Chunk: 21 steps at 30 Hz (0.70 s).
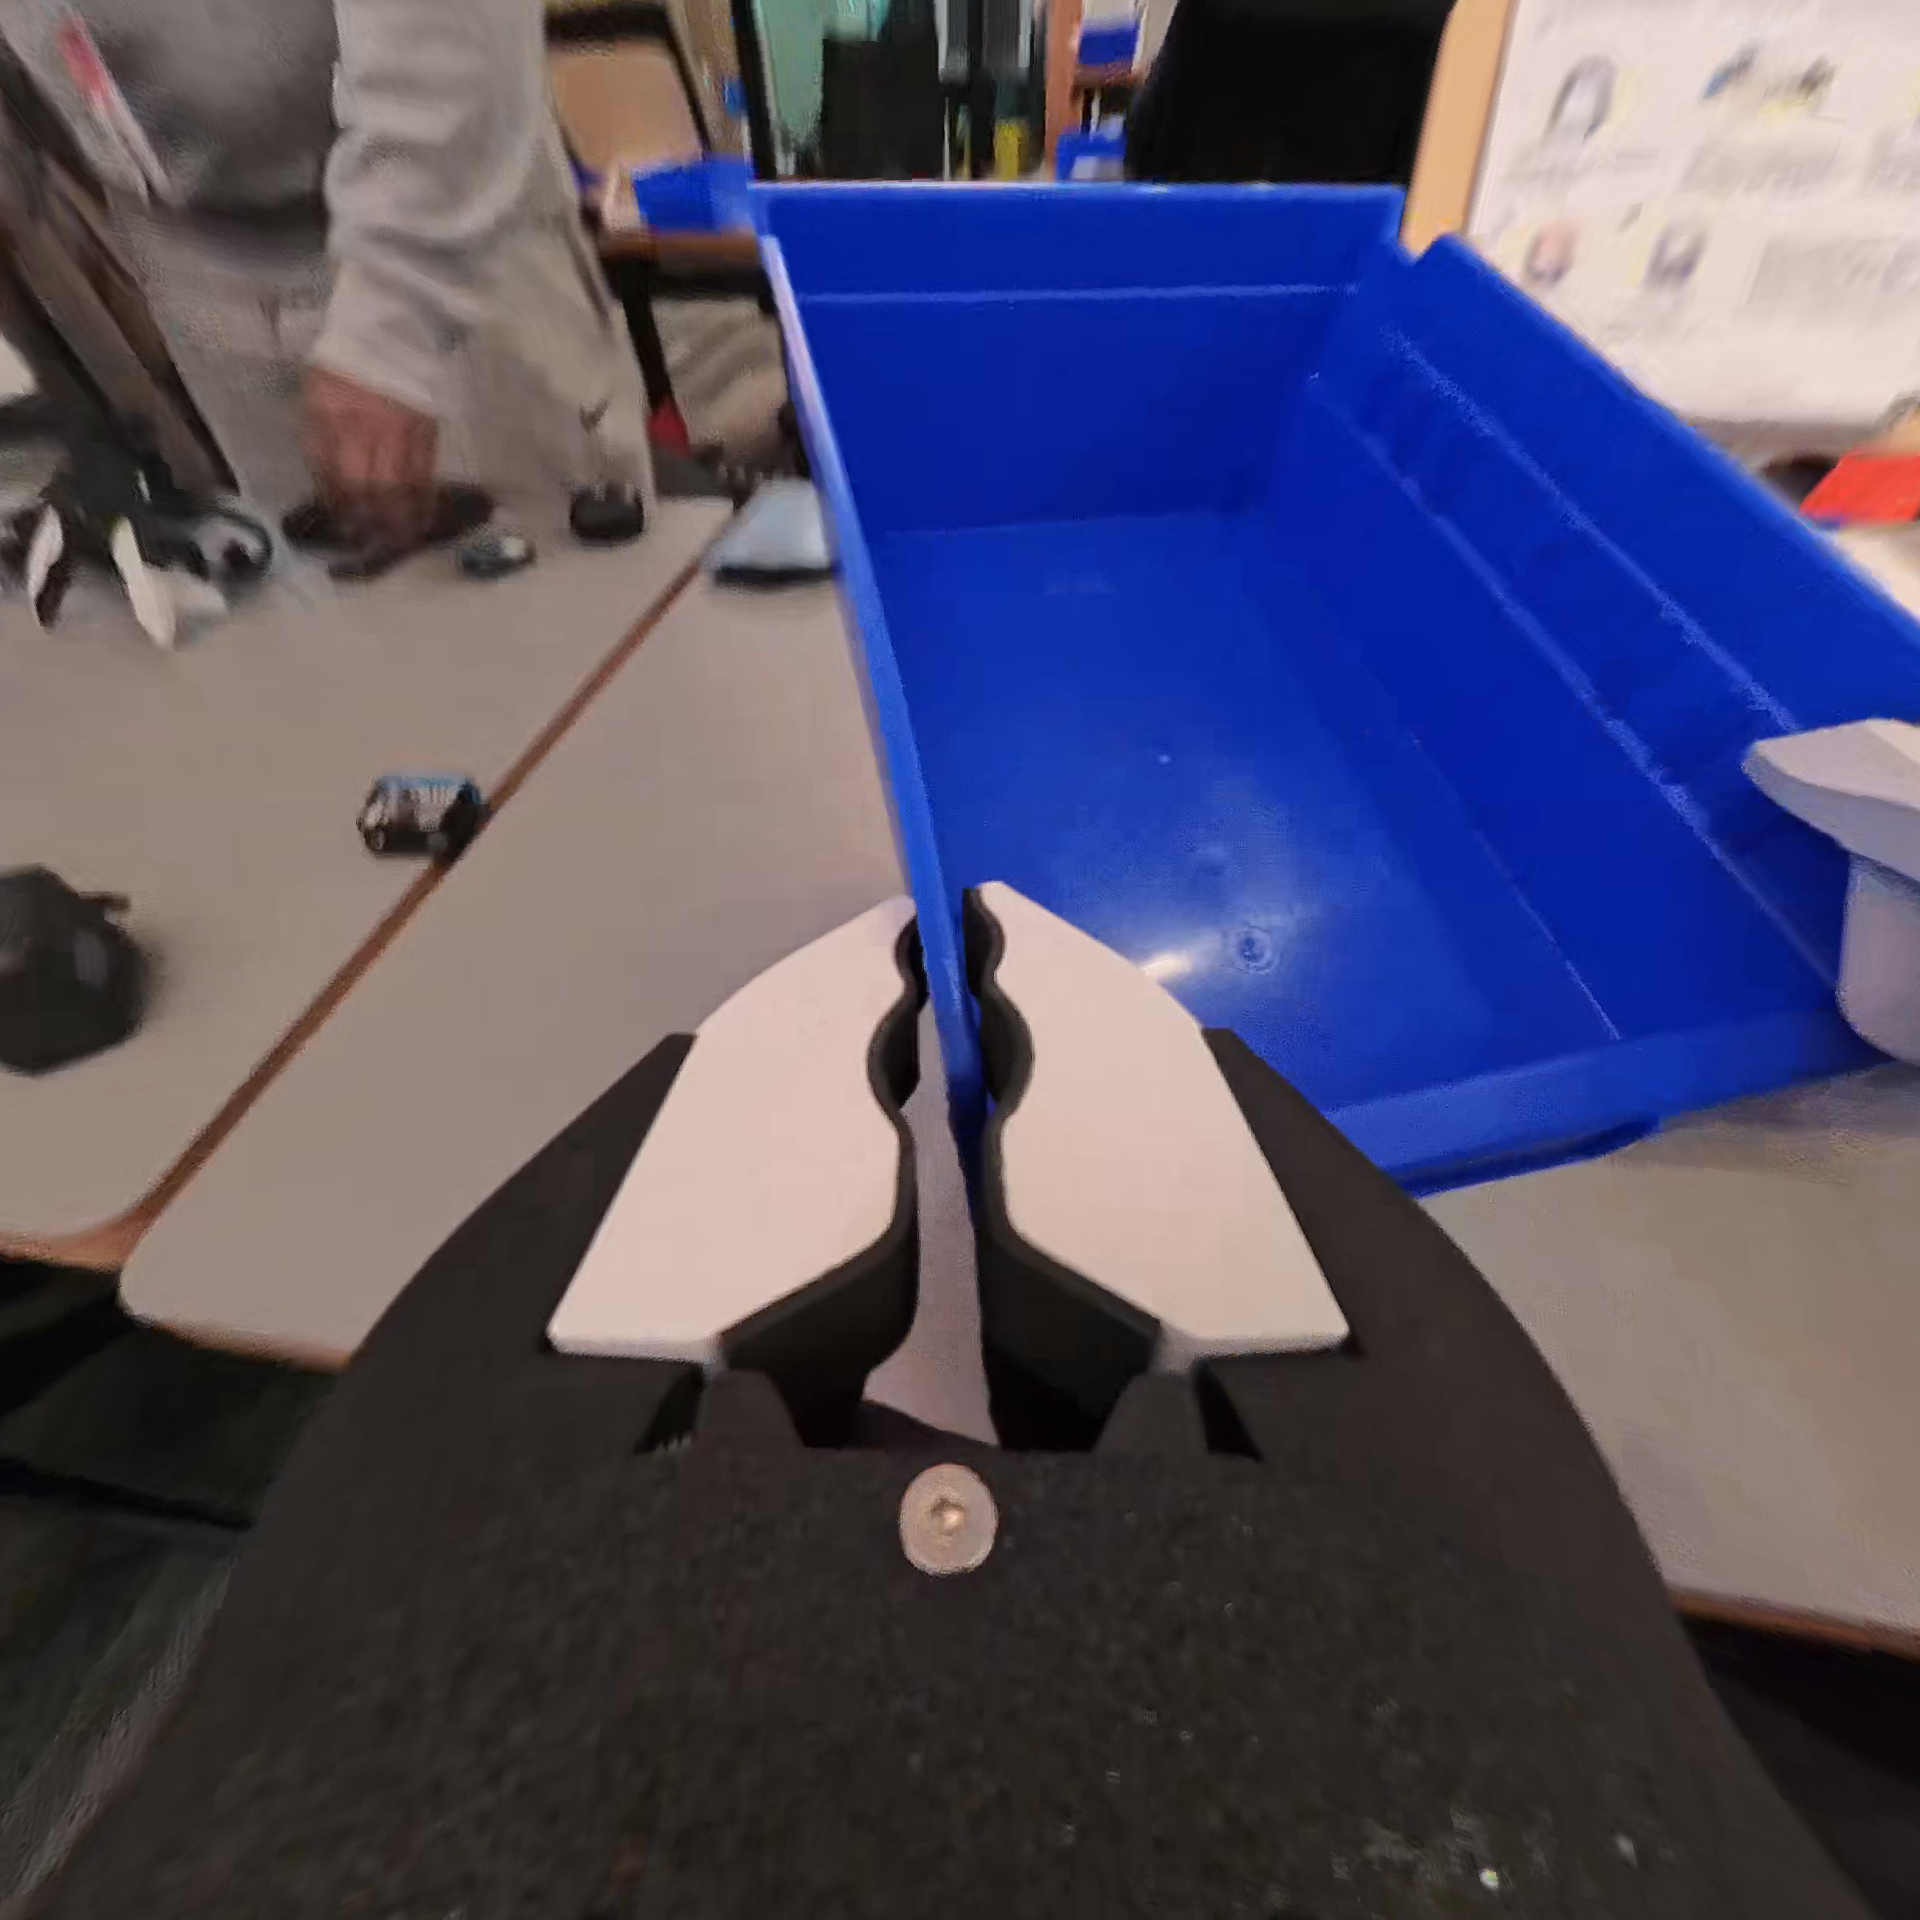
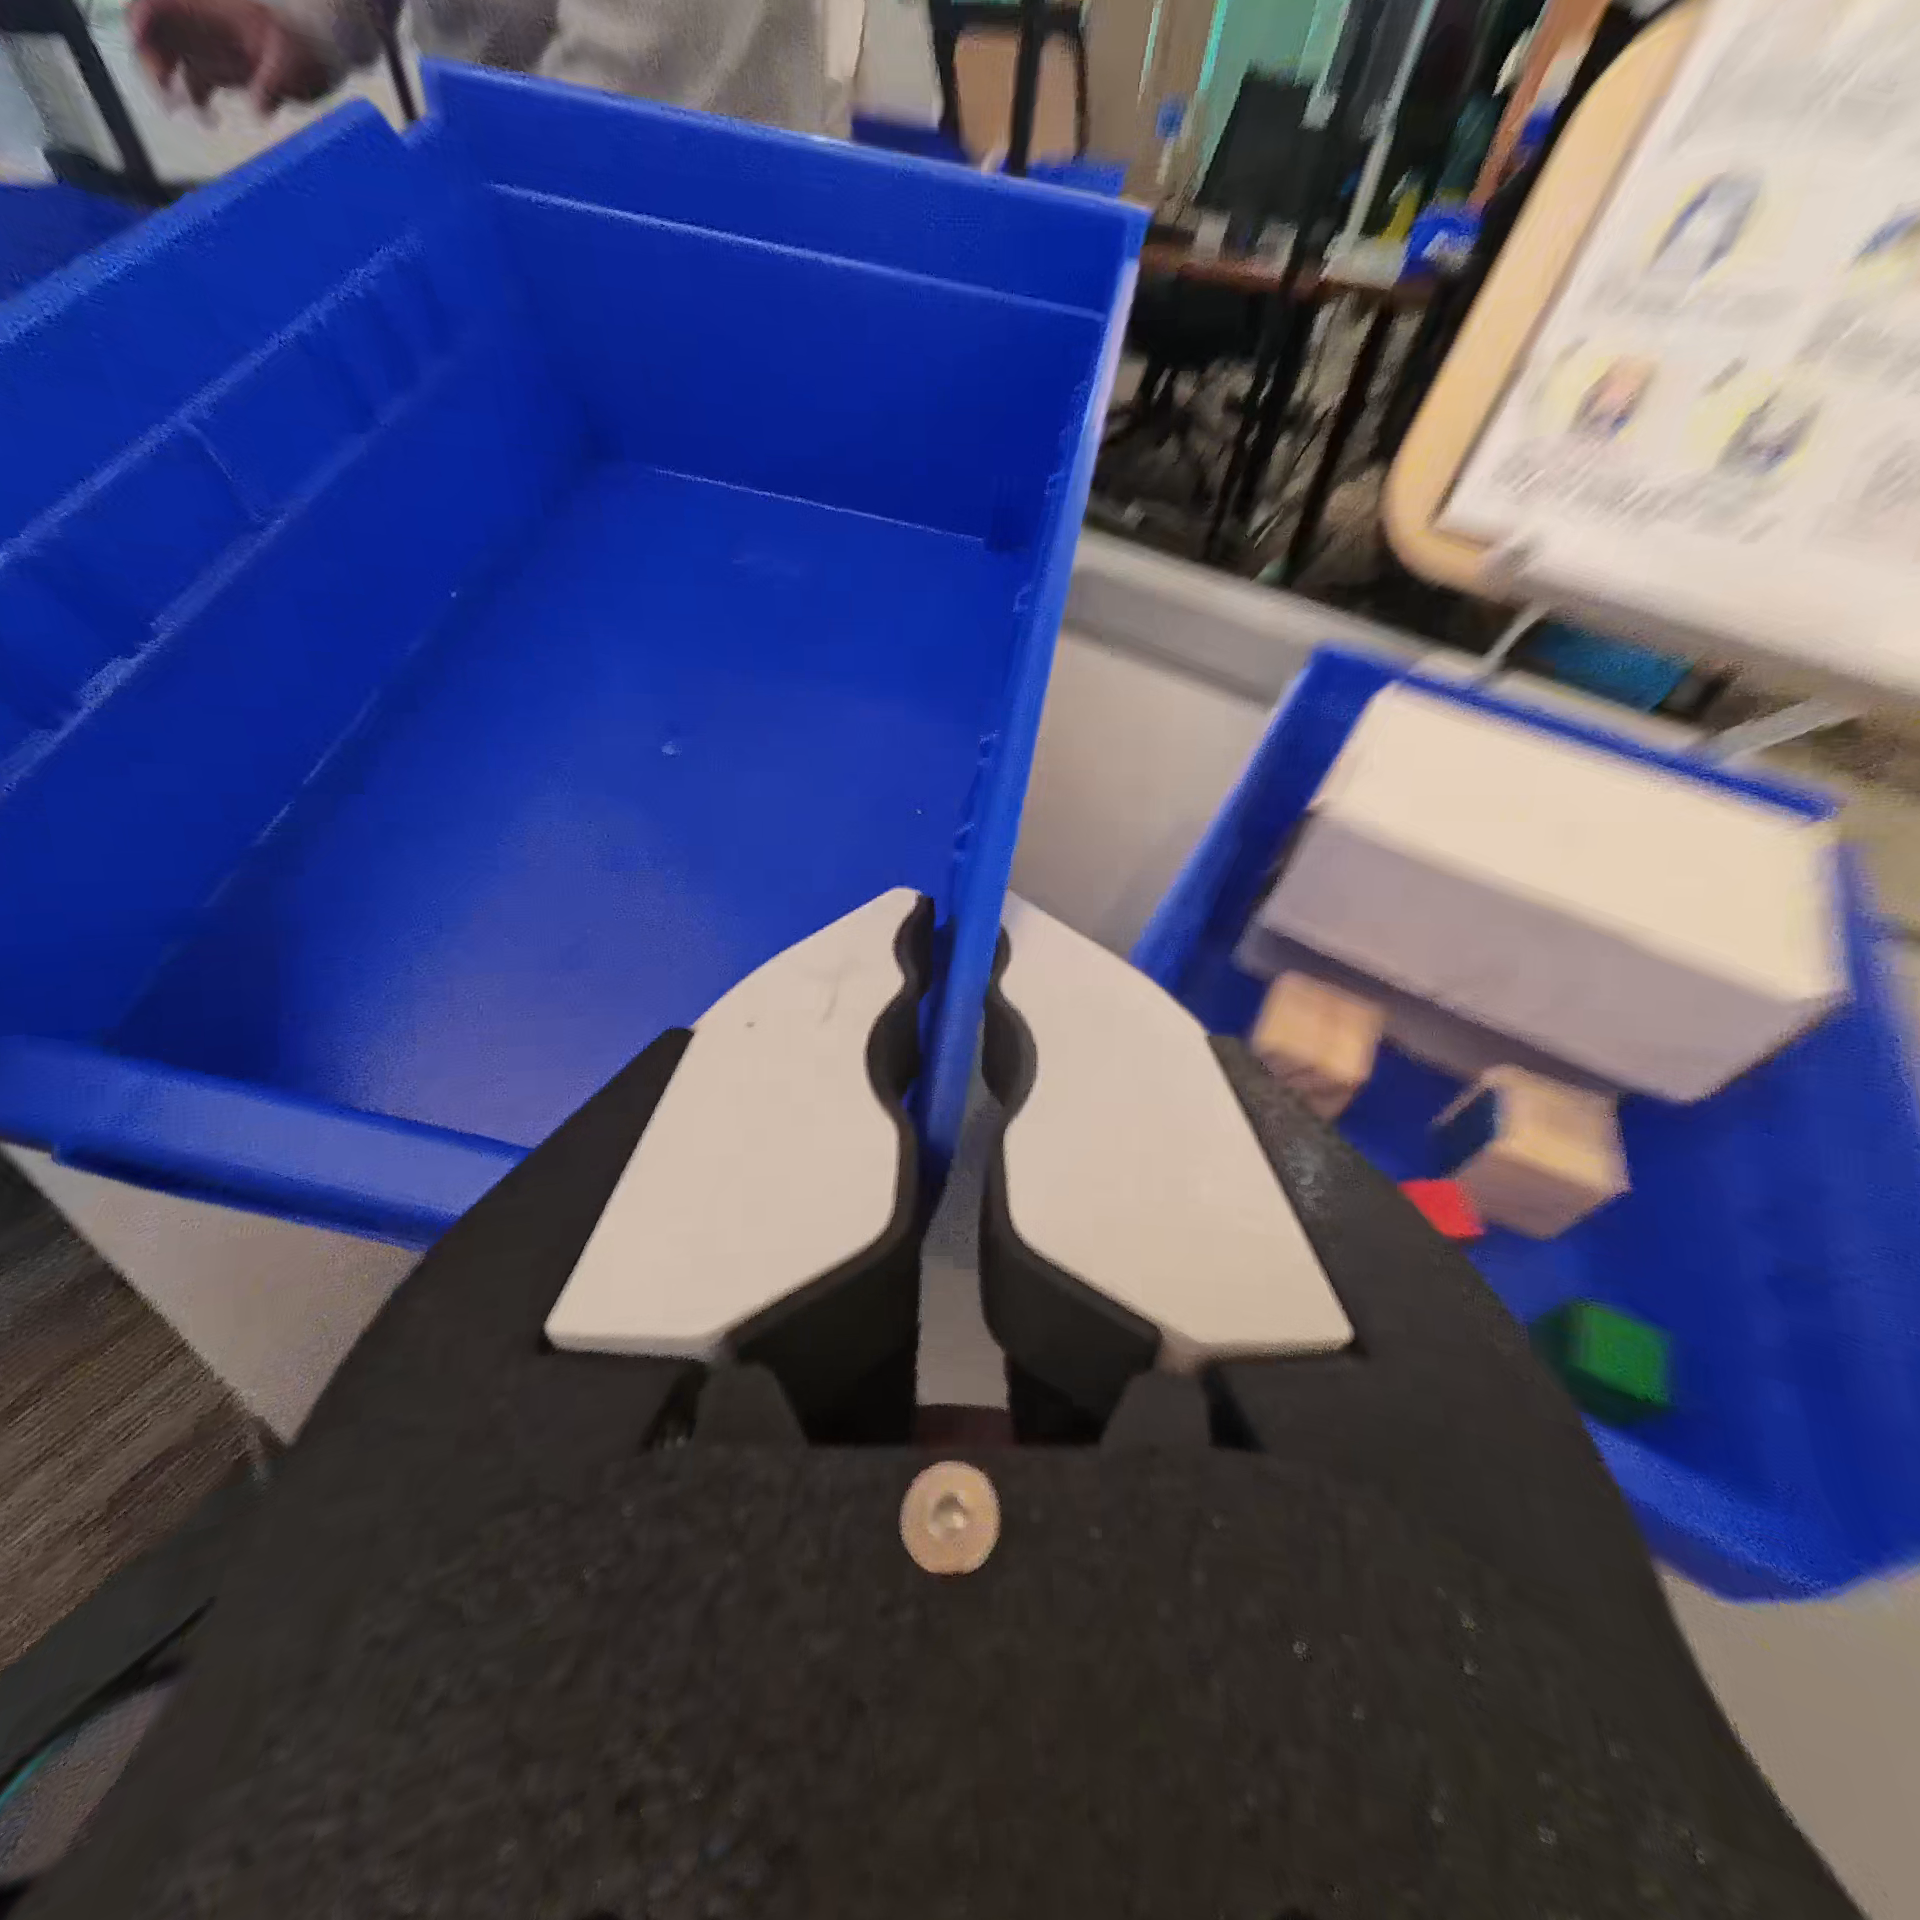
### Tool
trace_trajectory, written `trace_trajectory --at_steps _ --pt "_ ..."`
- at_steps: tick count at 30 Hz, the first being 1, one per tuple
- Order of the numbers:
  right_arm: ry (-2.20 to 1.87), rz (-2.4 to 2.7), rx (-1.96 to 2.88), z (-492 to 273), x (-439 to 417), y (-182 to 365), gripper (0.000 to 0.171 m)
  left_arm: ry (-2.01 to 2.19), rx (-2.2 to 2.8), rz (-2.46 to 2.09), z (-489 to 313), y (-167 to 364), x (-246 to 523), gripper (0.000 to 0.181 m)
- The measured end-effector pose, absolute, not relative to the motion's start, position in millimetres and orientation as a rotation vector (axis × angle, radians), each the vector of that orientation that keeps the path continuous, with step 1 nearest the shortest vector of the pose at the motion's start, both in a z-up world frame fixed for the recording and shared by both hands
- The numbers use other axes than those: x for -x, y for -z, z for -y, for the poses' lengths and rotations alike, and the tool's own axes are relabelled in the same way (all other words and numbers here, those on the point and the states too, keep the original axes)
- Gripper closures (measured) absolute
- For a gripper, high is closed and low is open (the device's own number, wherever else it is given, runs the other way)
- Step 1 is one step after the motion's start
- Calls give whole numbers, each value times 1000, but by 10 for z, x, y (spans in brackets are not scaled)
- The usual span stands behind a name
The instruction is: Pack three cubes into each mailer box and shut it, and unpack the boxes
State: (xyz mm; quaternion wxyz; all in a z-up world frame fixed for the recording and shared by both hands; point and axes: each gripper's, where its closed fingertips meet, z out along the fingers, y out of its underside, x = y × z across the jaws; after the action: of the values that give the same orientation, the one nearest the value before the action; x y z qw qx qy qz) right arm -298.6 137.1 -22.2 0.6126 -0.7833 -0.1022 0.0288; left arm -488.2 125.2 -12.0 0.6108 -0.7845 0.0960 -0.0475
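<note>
Both claws (image 1: 940, 914) (image 2: 961, 925) clamped on empty blue bin (image 1: 1195, 727) walls, only rt view shows 2nd bin (image 2: 1766, 1455) w/ cubes (image 2: 1548, 1164).

White mailer box (image 2: 1538, 914), shut, tilted in a second blue bin (image 2: 1787, 1475) over wooden (image 2: 1548, 1164), red (image 2: 1444, 1210) and green cubes (image 2: 1610, 1361).

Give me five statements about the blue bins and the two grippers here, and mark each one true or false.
1. The left gripper is shut on a side wall of the big blue bin. True.
2. The big blue bin holds several cubes. False: it shows only a bare floor.
3. The right gripper is open and clear of the bin. False: it is shut on the bin's other side wall.
4. A white mailer box lies in the second blue bin. True.
5. The green cube sits on top of the white mailer box. False: it lies on the bin floor, nearer the camera.
</note>
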Motion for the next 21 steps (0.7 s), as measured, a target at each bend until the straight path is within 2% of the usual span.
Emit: trace_trajectory --at_steps 5,9,12,15,21 --pt "89 69 1674 -1124 1735 -676 165 177 1659 -417 -1369 -672 3631 177" --pt "211 -150 1658 -846 254 -873 166 244 1607 -597 -1390 -831 2098 176" --pt "294 -234 1733 -640 -870 -679 165 335 1640 -684 -1319 -582 932 176" --pt "332 -302 1871 -390 -1814 -202 166 397 1714 -779 -1171 -77 -53 176" --pt "251 -262 2024 -63 -2648 849 164 435 1792 -844 -906 772 -909 176"
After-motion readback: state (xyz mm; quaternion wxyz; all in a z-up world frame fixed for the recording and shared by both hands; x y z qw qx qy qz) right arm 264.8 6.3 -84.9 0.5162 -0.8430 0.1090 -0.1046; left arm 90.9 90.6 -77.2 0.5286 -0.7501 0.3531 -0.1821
